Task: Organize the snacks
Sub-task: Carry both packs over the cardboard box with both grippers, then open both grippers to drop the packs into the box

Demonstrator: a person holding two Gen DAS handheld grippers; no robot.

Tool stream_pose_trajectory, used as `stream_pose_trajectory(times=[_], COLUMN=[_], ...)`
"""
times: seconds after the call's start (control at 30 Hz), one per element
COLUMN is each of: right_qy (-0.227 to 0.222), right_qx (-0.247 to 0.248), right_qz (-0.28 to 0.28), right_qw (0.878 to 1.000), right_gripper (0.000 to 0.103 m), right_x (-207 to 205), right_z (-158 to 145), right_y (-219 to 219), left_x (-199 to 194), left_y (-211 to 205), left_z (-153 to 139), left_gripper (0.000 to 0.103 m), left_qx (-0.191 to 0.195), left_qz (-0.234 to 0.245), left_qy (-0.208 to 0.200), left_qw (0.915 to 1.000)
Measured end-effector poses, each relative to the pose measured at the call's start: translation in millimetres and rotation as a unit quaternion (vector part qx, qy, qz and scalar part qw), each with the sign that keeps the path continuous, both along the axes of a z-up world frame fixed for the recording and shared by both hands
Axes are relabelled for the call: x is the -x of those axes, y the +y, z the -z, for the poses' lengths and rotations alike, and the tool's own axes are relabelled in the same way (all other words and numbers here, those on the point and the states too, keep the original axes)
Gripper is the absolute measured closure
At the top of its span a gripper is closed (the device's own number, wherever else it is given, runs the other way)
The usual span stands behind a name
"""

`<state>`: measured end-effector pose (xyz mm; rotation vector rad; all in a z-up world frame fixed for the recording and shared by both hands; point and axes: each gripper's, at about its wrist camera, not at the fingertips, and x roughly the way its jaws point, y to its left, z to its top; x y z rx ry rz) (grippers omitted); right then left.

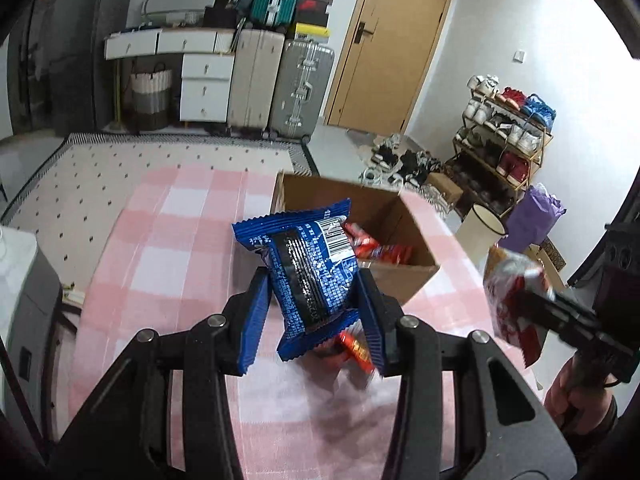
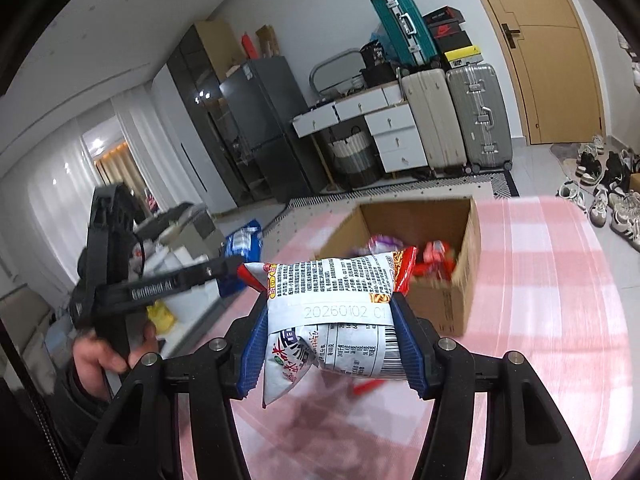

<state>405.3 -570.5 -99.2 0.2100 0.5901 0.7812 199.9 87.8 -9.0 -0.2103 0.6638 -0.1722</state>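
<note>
Two handheld grippers each carry a snack packet above a bench covered in a pink-and-white checked cloth (image 1: 168, 240). The left gripper (image 1: 314, 300) is clamped on a blue packet (image 1: 308, 264), its two blue ribbed fingers pressing the packet's sides near the lower half, so the top stands tall and leans slightly left. The right gripper (image 2: 330, 344) is clamped across the middle of a white packet with red ends (image 2: 332, 300), which it holds level, printed side up.

An open cardboard box (image 2: 466, 236) sits toward the far edge of the bench, just ahead of both grippers. It already holds several red and purple snack packets (image 2: 434, 258). At least one small red packet (image 1: 354, 348) lies on the cloth below the left gripper, partly hidden and blurred.

The step in hand appears to be carrying both packets to the box. To do it well, each gripper should probably travel until its packet hangs fully over the box opening, past the near wall, before letting go. Releasing one at a time would keep the grippers from colliding. The blue packet is gripped low and could tip, so a steady, unhurried move seems wise.
</note>
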Motion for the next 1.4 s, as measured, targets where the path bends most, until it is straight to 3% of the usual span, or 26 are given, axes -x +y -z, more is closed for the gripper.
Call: stream_pose_trajectory(times=[0.27, 0.63, 0.8, 1.0, 1.4], right_qy=[-0.046, -0.062, -0.064, -0.054, -0.013], right_qx=[-0.005, 0.009, 0.019, 0.035, 0.060], right_qz=[0.011, 0.031, 0.034, 0.041, 0.049], right_qw=[0.999, 0.998, 0.997, 0.997, 0.997], right_gripper=[0.046, 0.046, 0.046, 0.046, 0.046], right_x=[-19.4, -54.0, -77.5, -110.3, -166.7], right_z=[-67.3, -107.6, -119.0, -110.5, -57.5], right_y=[13.8, 19.8, 25.3, 36.0, 47.5], left_x=[-12.4, -54.3, -79.8, -117.4, -183.8], left_y=[-10.1, -38.3, -47.3, -61.4, -75.7], left_z=[-54.2, -100.7, -107.9, -98.1, -41.8], left_gripper=[0.063, 0.063, 0.063, 0.063, 0.063], left_qx=[-0.011, -0.022, -0.025, -0.032, -0.028], left_qz=[0.003, 0.028, 0.030, 0.035, 0.045], left_qy=[-0.032, -0.039, -0.036, -0.024, 0.012], left_qw=[0.9994, 0.9986, 0.9986, 0.9986, 0.9985])
